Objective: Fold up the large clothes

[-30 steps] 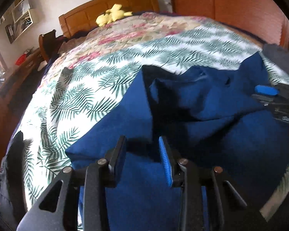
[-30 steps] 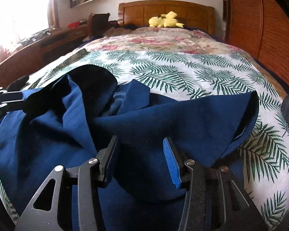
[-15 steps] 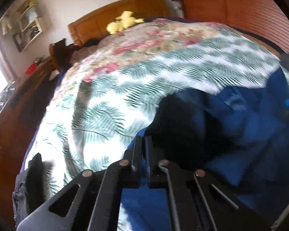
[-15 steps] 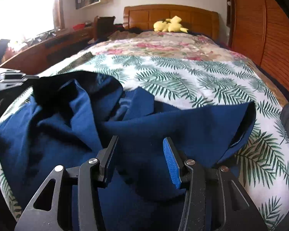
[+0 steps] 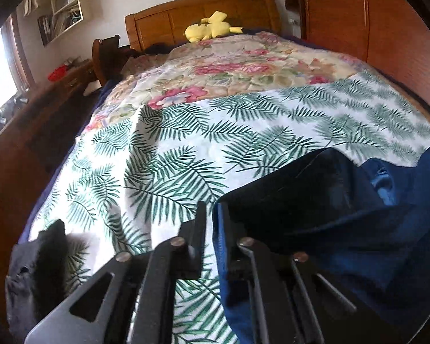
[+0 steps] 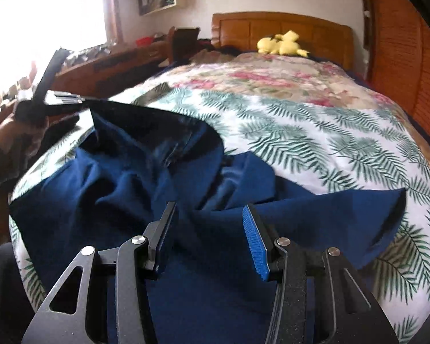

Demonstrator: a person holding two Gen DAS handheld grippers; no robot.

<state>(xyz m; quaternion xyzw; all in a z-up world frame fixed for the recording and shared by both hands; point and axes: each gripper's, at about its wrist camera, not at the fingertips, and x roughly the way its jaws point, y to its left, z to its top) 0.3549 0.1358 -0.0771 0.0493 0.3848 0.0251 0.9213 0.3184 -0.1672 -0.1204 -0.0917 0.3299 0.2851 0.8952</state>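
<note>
Now left tongs (image 5: 208, 215) clamped on blue garment (image 6: 186, 229) edge; right tongs (image 6: 210, 229) apart above it.

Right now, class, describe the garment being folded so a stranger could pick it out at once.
Start at the bed with the wooden headboard; on its near end lies the palm-leaf sheet. Crumpled on that sheet is the navy garment, the only plain dark-blue cloth, unlike the floral quilt beyond.

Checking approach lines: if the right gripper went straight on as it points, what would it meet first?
Probably the blue garment: the right gripper has open jaws just above its rumpled folds. Depth is unclear.
</note>
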